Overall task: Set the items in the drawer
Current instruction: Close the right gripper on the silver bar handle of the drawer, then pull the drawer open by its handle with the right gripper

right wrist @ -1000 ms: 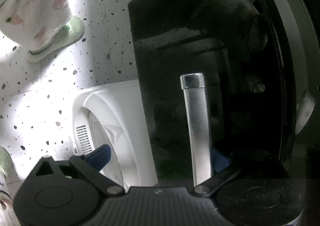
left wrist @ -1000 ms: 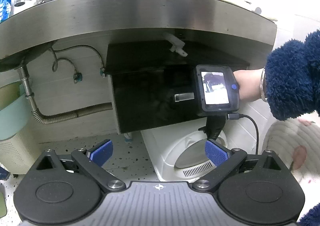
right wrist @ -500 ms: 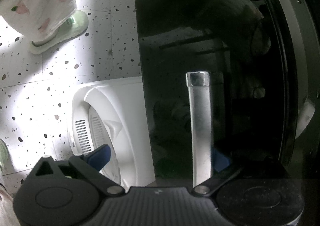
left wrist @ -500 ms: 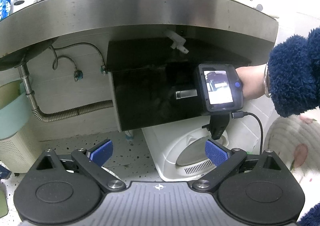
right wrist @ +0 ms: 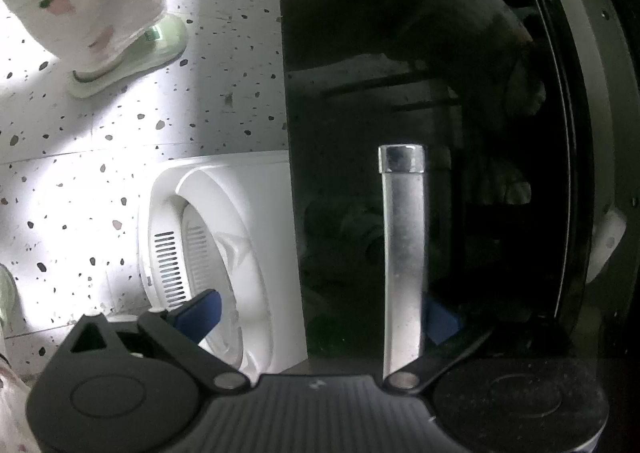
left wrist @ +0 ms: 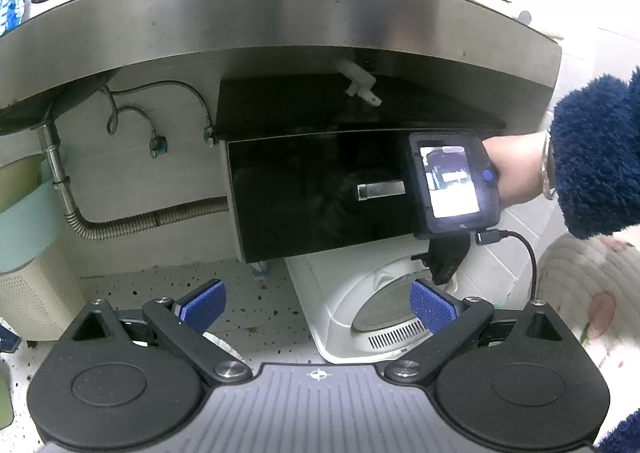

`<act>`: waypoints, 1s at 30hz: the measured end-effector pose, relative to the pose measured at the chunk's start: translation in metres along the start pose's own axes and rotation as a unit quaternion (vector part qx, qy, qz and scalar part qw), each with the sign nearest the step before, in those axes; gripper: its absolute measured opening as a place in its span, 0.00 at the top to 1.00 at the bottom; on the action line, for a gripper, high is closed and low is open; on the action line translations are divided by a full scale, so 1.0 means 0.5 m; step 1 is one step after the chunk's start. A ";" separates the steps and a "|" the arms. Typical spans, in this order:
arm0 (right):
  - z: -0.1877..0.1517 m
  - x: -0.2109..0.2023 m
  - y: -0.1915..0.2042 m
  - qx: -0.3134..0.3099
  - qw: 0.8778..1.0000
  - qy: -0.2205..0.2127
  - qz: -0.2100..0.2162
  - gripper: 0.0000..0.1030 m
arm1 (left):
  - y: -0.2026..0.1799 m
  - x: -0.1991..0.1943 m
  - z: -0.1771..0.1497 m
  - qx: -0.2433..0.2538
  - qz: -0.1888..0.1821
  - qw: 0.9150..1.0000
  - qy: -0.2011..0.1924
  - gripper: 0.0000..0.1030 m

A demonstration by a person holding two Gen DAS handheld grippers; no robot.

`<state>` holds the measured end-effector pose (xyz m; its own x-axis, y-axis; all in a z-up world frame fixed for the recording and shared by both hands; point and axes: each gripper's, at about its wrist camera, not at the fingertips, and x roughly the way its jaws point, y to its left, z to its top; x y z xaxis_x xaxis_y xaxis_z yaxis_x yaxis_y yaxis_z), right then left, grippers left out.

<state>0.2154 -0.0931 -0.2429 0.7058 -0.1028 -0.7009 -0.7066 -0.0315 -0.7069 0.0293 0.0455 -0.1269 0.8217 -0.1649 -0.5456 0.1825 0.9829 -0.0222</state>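
A glossy black drawer front sits shut under the steel counter, and a silver bar handle runs across it. A hand in a fuzzy blue sleeve holds my right gripper there, its lit back screen covering the handle's right end. In the right wrist view the handle stands upright between the fingers of the open right gripper. One blue pad lies behind the bar, against the drawer face. My left gripper hangs back, open and empty.
A white appliance stands on the speckled floor right below the drawer. A corrugated pipe and hoses run along the wall to the left, beside a pale bin. A person's patterned trouser leg and shoe stand nearby.
The right gripper has slid slightly right along the handle, uncovering more of the bar. The left gripper has backed off a little. The drawer front looks unmoved.
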 end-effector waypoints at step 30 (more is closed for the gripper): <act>-0.016 -0.036 0.014 0.020 0.999 -0.024 0.018 0.00 | -0.001 0.005 -0.001 0.005 0.000 1.000 0.000 0.03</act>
<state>0.1974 -0.0994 -0.2346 0.6821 -0.0551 -0.7291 -0.7298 0.0113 -0.6836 0.0306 0.0445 -0.1288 0.8216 -0.1643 -0.5459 0.1876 0.9822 -0.0131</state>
